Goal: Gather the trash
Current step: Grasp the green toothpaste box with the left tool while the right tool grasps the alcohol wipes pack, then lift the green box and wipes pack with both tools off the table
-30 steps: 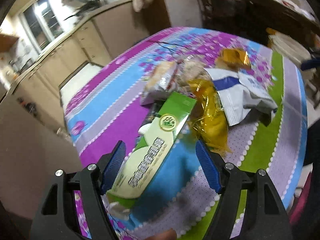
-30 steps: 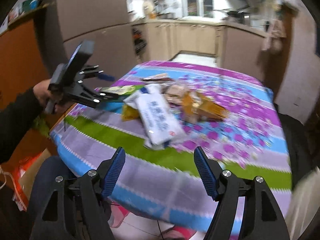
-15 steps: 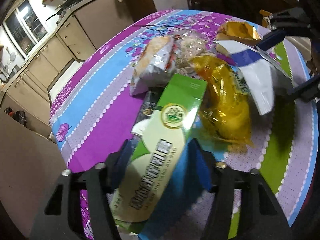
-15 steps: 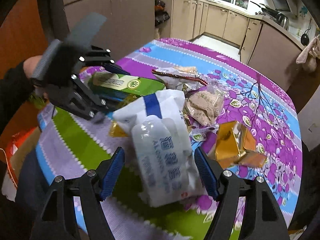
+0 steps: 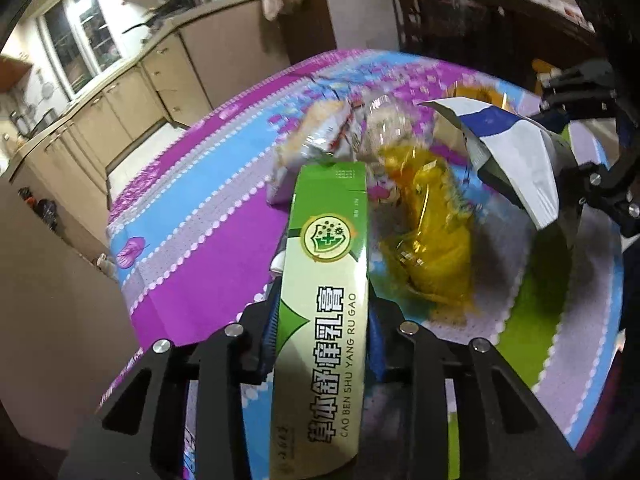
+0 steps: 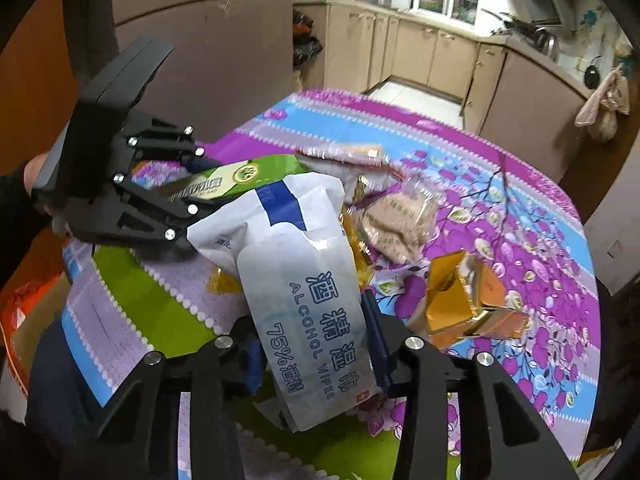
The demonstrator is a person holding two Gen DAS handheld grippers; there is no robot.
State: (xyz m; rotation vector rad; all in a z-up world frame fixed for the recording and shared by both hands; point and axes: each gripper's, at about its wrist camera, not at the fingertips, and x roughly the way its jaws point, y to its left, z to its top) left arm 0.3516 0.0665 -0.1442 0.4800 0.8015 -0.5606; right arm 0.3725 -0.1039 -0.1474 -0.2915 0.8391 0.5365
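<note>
Your left gripper (image 5: 322,344) has its jaws closing on the green and cream carton (image 5: 322,320), with the blue pads (image 5: 270,332) lying against both long sides of it; the carton runs lengthwise out between the fingers and its far end reaches over the pile of rubbish. Your right gripper (image 6: 312,356) has its jaws closing likewise, with the white alcohol wipes pack (image 6: 308,292) between them; the blue pads (image 6: 374,332) stand at the pack's edges, the right one touching it, while contact on the left side cannot be told for certain. The pack's upper end is crumpled and leans against the left gripper's frame in the right wrist view. The remaining trash lies in a loose cluster on the striped, flowered tablecloth (image 6: 532,216): a crinkled yellow wrapper (image 5: 432,240) just beside the carton, a clear bag of brownish contents (image 6: 396,220) beyond the wipes pack, a flat clear packet (image 6: 348,156) behind that, and an opened gold and orange box (image 6: 464,300) to the right of the right gripper, lying apart from the rest. A hand in a dark sleeve (image 6: 34,176) holds the left gripper at the table's edge
</note>
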